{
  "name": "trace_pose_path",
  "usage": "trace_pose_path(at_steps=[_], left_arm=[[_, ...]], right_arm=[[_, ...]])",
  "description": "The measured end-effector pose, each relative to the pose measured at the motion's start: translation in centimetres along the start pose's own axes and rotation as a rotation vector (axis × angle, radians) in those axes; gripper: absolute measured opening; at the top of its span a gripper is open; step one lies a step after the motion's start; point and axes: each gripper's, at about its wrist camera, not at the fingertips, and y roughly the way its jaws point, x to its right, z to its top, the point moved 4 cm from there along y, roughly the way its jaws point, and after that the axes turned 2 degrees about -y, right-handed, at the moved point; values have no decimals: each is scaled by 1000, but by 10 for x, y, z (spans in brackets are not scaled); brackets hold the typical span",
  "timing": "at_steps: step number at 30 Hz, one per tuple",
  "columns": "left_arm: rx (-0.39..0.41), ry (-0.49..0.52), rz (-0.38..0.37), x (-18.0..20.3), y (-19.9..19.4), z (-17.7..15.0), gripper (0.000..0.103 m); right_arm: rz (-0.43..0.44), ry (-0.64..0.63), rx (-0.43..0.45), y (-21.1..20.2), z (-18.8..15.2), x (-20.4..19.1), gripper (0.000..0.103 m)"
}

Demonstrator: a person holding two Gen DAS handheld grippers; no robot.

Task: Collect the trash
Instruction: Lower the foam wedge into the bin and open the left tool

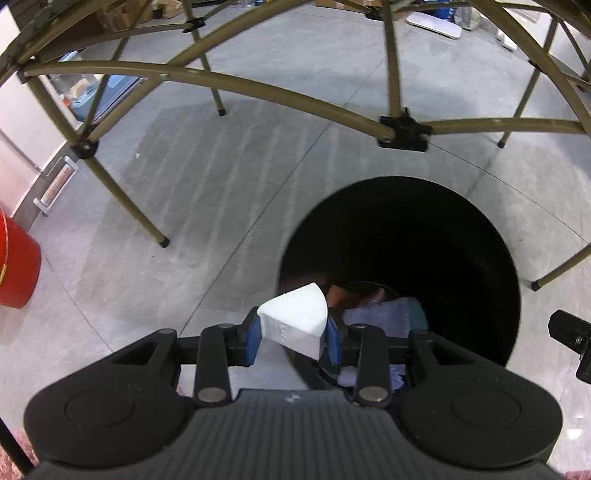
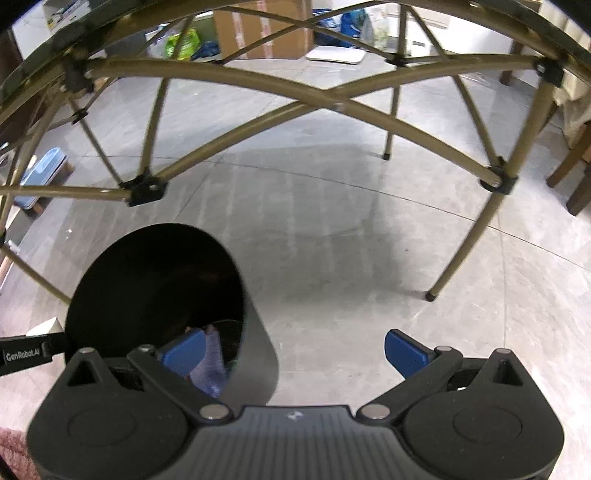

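Note:
My left gripper (image 1: 291, 338) is shut on a white wedge of foam (image 1: 295, 317), held at the near left rim of a black round bin (image 1: 491, 258) on the floor. Purple-blue cloth (image 1: 384, 314) and other scraps lie at the bin's bottom. In the right wrist view the same bin (image 2: 258, 354) stands at the lower left, with purple cloth (image 2: 212, 362) inside. My right gripper (image 2: 295, 354) is open and holds nothing; its left blue pad (image 2: 184, 350) hangs over the bin's mouth and its right pad (image 2: 406, 350) over bare floor.
A folding table's tan tube frame (image 1: 258, 85) arches above, its legs (image 1: 129, 195) planted on the grey tiled floor (image 2: 351, 240). A red tub (image 1: 16, 266) sits at the left edge. Boxes and bags (image 2: 258, 29) line the far wall. A wooden chair leg (image 2: 572, 166) stands right.

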Motion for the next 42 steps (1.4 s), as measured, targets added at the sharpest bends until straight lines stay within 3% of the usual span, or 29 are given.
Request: trace_pose_path(at_steps=[13, 34, 40, 42], left_arm=[[-48, 41, -46, 54, 12, -5, 35], [-118, 60, -77, 77, 28, -12, 35], [-109, 68, -61, 80, 29, -12, 39], [-102, 76, -56, 81, 29, -11, 50]], right_arm=[[-45, 18, 40, -7, 1, 20, 103], [-91, 43, 17, 4, -3, 36, 103], [-90, 43, 14, 5, -3, 35, 103], [-91, 43, 14, 5, -3, 35, 103]])
